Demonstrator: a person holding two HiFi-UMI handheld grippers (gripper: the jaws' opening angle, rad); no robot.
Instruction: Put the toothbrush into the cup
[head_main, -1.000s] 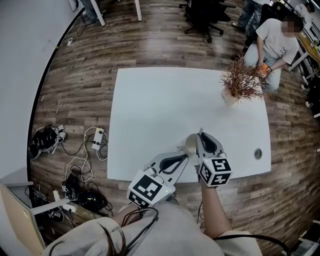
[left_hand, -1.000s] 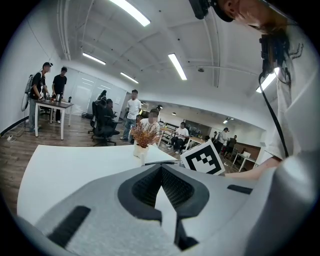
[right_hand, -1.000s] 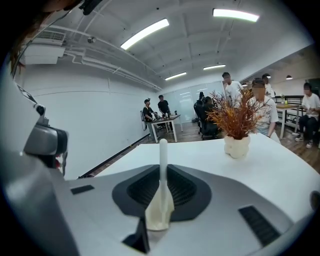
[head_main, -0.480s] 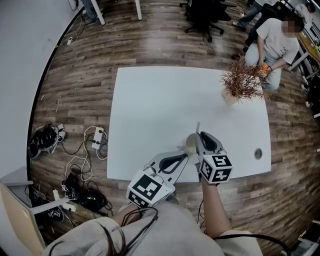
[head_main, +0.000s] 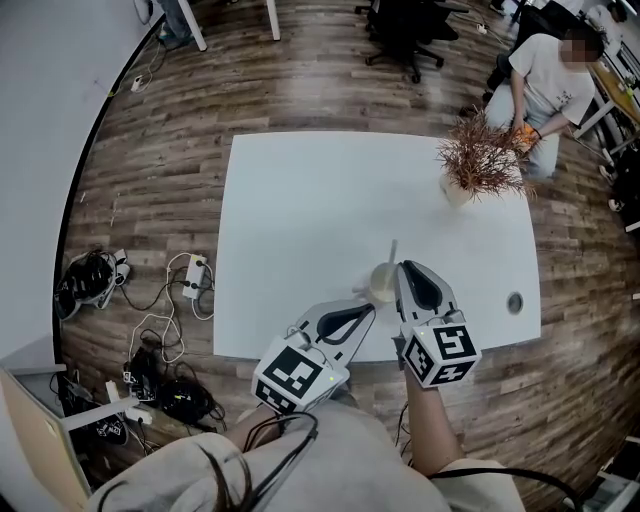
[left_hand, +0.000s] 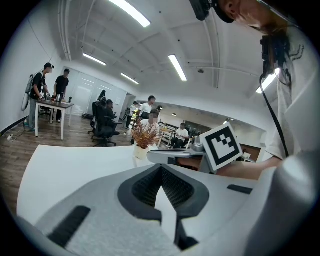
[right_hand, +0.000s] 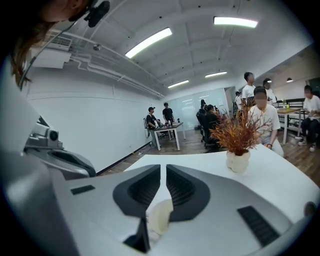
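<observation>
Head view: one white table (head_main: 300, 200) with one cream cup (head_main: 381, 285) near its front edge. One toothbrush (head_main: 392, 255) stands in the cup, its lower end hidden inside and only a thin pale stem showing above the rim. The right gripper (head_main: 404, 267) points at the cup from just beside it, and its body covers part of the cup's right side. The left gripper (head_main: 368, 312) lies lower left, near the cup but apart from it. One potted plant (head_main: 478, 160) sits at the far right corner, and one person (head_main: 540, 75) crouches beyond it. Half a second ago the brush stood right at the right gripper's tip. Now that gripper has drawn back toward its holder, and the brush stands clear of it.

Left gripper view: the jaws meet at their tips with nothing between them, only white table showing behind. The right gripper's marker cube (left_hand: 220, 146) rises beyond them. The cup and brush are hidden from here. Several people (left_hand: 55, 95) stand or sit far back, too small to count surely.

Right gripper view: the jaws stand a narrow slit apart and hold nothing. The cup's cream wall shows low in the gap, blurred and cut off by the jaws. The brush can't be made out.
</observation>
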